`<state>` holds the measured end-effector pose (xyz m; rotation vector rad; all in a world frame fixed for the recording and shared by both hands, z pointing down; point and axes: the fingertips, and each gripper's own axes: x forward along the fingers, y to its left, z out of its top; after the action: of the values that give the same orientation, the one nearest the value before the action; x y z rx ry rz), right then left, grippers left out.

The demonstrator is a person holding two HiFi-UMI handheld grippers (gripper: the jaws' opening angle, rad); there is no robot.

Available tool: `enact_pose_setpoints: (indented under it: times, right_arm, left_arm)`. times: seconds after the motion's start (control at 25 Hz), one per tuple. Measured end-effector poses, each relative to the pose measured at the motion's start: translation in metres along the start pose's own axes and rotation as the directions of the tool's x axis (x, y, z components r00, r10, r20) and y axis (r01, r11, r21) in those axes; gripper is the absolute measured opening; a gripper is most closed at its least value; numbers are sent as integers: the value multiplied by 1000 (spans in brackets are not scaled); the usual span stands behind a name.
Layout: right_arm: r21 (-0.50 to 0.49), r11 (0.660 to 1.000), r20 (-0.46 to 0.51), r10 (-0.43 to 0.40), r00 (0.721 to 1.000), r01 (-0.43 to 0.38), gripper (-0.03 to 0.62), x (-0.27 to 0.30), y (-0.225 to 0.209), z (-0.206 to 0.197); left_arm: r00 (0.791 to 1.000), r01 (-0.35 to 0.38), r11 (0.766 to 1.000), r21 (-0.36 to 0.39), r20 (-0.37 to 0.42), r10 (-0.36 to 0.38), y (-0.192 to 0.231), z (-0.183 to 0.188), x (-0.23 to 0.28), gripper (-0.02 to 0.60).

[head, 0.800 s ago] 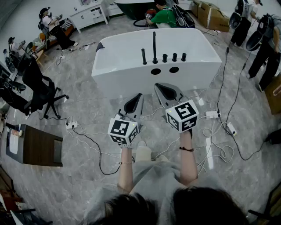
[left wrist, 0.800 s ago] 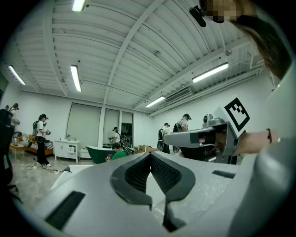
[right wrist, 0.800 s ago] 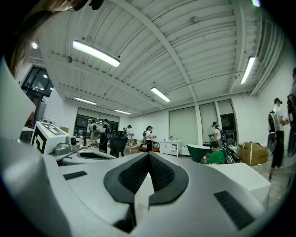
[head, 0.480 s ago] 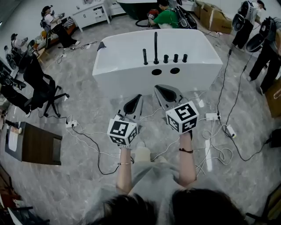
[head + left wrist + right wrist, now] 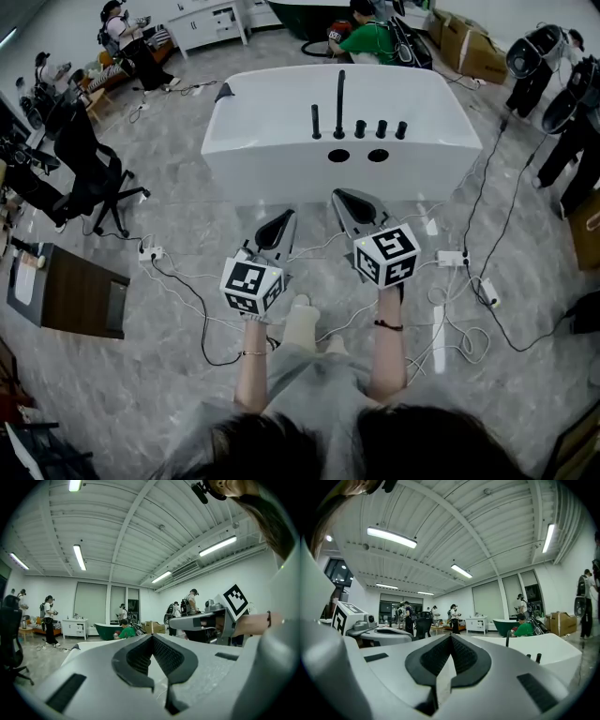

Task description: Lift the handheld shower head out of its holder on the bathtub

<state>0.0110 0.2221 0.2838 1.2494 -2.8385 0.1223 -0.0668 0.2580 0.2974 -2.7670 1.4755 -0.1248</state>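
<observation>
Head view puts the shower head upright in its holder on the near rim of the bathtub. It is the tallest in a row of black fittings and well ahead of both tools. The left tool and right tool are clenched on nothing, tips together, level above the floor. For a clean pickup, I judge the right tool should spread its jaws early, meet the slim stem squarely, then draw straight up.

Large room with a grey marble floor.
Office chair and dark desk left, white cabinet far, cables right, strip lights overhead.
</observation>
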Motion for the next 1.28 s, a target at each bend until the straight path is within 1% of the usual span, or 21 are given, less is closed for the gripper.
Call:
enact_pose_setpoints:
  times: [0.24, 0.44, 0.56, 0.72, 0.84, 0.96, 1.12, 1.28]
  right_arm:
    - [43, 999, -18, 3, 1000, -2, 0, 17, -8, -14]
    - [15, 1000, -53, 2, 999, -2, 0, 39, -18, -21]
    - [12, 1000, -53, 6, 999, -5, 0, 52, -27, -20]
    - [-11, 1000, -61, 0, 998, 0, 0, 76, -44, -18]
    - [-27, 1000, -65, -9, 998, 7, 0, 97, -61, -10]
    - [-33, 999, -75, -26, 997, 24, 0, 114, -80, -8]
    - [-27, 998, -76, -54, 996, 52, 0, 136, -104, -6]
    - [-40, 998, -85, -61, 994, 58, 0, 158, -115, -1]
  left_arm:
    - [999, -24, 999, -21, -36, 23, 14, -14, 1, 6]
    - [999, -37, 998, -55, -35, 35, 33, -22, 21, 6]
    - [999, -25, 998, -65, -28, 24, 41, -22, 41, 6]
    - [1000, 9, 998, -70, -22, -10, 54, -23, 73, 6]
    - [999, 30, 998, -64, -16, -31, 70, -15, 99, 6]
    - [999, 44, 997, -56, -1, -44, 85, -5, 123, 6]
    - [997, 71, 996, -51, -3, -71, 101, -3, 150, 6]
    - [998, 68, 996, -60, -6, -69, 130, -3, 166, 6]
